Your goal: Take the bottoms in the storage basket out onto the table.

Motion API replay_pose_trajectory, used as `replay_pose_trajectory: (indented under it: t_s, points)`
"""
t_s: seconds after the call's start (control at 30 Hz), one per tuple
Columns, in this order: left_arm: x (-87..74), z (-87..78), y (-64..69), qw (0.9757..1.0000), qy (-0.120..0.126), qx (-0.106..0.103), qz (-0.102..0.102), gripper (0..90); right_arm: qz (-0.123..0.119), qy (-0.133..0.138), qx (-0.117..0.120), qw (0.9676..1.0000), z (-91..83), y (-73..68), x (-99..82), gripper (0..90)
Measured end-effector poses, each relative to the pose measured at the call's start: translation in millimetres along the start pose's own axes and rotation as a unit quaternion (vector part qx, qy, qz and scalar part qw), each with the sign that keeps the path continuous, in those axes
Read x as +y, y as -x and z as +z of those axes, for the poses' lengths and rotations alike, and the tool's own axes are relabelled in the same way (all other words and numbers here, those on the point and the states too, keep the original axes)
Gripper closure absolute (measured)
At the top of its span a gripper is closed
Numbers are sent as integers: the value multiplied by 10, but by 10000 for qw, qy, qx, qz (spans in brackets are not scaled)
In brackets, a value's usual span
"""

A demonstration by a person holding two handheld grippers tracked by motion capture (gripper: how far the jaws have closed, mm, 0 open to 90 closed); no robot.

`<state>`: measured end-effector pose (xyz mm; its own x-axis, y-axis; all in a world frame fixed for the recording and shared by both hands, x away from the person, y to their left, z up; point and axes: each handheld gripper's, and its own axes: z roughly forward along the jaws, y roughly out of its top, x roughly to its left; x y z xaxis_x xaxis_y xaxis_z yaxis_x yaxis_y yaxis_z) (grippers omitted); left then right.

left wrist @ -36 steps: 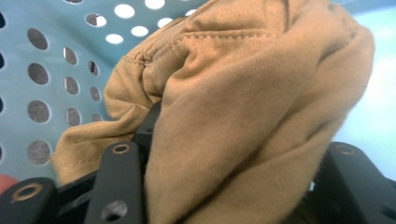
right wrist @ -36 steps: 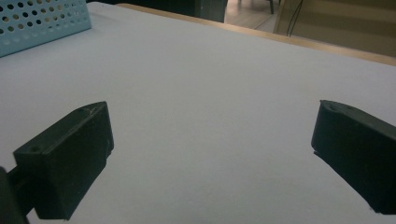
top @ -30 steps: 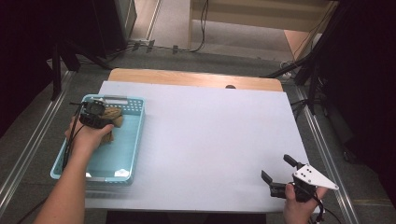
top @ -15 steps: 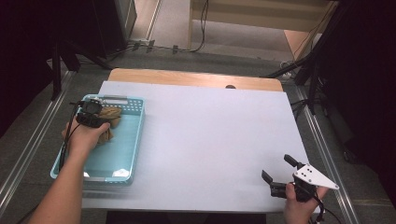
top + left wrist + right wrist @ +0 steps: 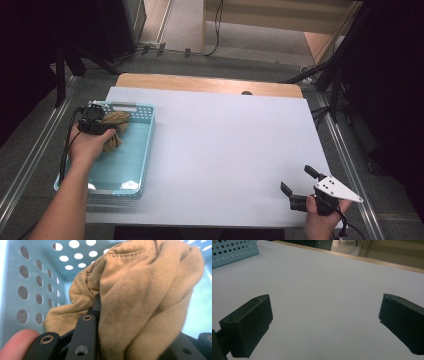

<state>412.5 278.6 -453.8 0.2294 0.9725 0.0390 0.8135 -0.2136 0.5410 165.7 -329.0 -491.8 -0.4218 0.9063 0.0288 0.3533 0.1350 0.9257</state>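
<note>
Left gripper (image 5: 100, 125): seen at left of the high view, inside the basket; jaws just drawn together and clamped on a fold of the tan cloth (image 5: 150, 297).
Tan cloth: bunched at the far end of the light-blue basket (image 5: 145, 150), upper left of the table; draped over the jaws in the left gripper view, against the perforated wall (image 5: 30, 290).
Right gripper (image 5: 305, 187): parked at lower right of the high view over the bare white table (image 5: 225, 145); jaws spread wide, nothing between them.
Step in hand, as judged: lifting the cloth out of the basket.
Doing it well: grip kept firm; lift taken straight up until the hanging folds cleared the rim; basket not dragged along.
Risk: thin fold slipping free.
</note>
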Motion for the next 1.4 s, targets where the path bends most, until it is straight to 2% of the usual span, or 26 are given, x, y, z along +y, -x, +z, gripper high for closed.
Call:
replay_pose_trajectory:
  t_s: [0.2, 0.6, 1.4]
  points:
    - [-6, -93, 2, 9996, 234, -118, -68, 697, -3, 18, -5, 10000, -8, 2, 1, 0]
    - [-43, -227, -15, 9982, 553, -196, -149, 697, -10, 29, -9, 10000, -10, 9, 1, 0]
    - [-129, -404, -25, 9956, 884, -287, -153, 697, -1, 33, -36, 10000, -5, 8, -1, 0]
